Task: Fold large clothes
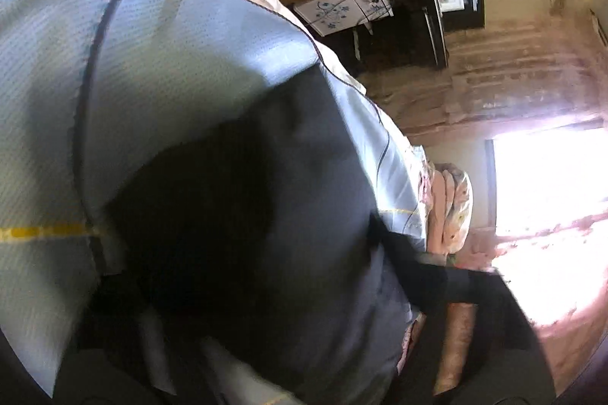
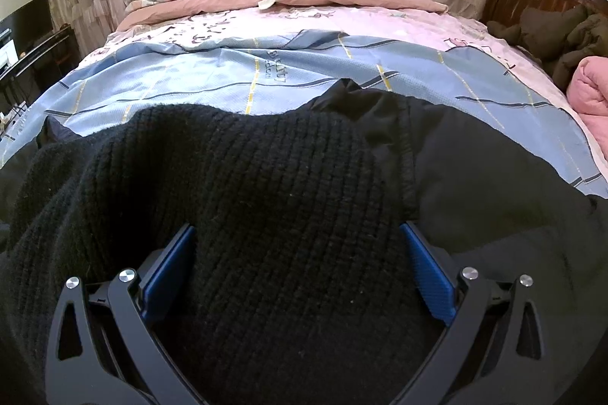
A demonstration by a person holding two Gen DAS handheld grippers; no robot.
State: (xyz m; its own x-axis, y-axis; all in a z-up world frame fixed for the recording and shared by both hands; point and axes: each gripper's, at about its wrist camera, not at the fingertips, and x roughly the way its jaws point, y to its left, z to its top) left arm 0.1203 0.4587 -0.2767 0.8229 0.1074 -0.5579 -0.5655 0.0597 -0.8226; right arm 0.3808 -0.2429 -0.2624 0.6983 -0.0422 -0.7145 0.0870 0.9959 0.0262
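Two fingers of the right gripper [image 2: 300, 253] stand wide apart at 7 and 5 o'clock in the right wrist view, flanking a hump of the black knitted sweater [image 2: 243, 199]; whether the blue pads [image 2: 429, 272] press on the knit cannot be told. The sweater lies across the near edge of the bed, on the blue checked sheet [image 2: 235, 78], with smoother black cloth [image 2: 475, 161] toward 3 o'clock. The left gripper's fingers cannot be made out in its blurred view; only sheet and dark fabric show there. A good fold probably calls for pinching one layer at a hem, then lifting both corners evenly.
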